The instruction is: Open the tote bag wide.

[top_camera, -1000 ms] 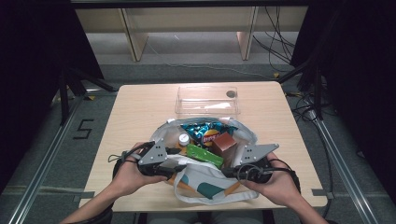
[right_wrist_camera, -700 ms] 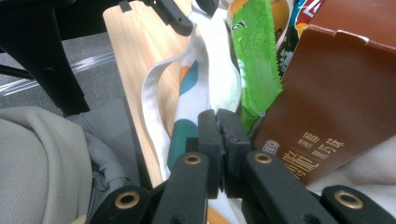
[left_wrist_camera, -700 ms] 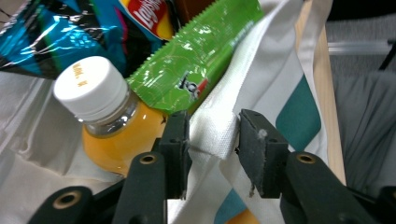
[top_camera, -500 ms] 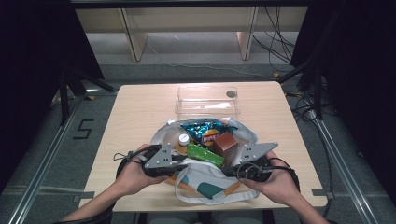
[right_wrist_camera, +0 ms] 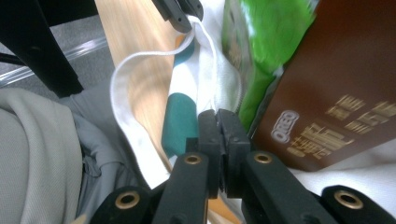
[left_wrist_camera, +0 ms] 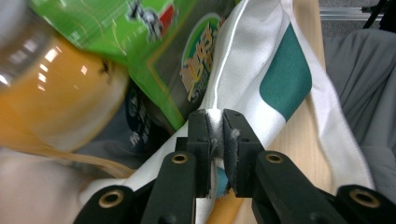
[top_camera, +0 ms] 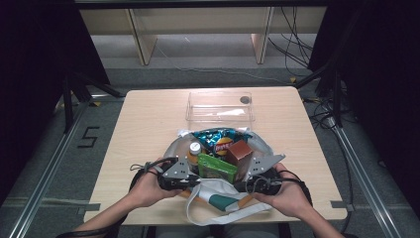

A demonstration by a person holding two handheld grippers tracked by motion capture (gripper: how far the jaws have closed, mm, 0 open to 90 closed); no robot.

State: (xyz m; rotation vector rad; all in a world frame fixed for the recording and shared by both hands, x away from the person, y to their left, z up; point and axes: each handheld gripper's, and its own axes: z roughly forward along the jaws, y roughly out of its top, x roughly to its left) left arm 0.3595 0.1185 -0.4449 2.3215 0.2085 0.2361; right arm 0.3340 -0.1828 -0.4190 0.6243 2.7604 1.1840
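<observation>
From above, your table (top_camera: 148,129) is evenly and brightly lit while the surroundings on both sides fall to near black; shadows under your hands are soft and short. The clear box (top_camera: 220,106) ahead of your grippers carries pale glare along its walls. In your left gripper view, the orange bottle (left_wrist_camera: 56,102) up and left of the jaws is badly out of focus, with small white highlights; the green packet (left_wrist_camera: 159,51) above them is smeared too. In your right gripper view, the brown box (right_wrist_camera: 327,93) just right of the jaws is soft, its lettering blurred.

Matt white cloth bag (left_wrist_camera: 261,51), glossy green packet (left_wrist_camera: 154,42), seemingly cardboard brown box (right_wrist_camera: 336,88).
</observation>
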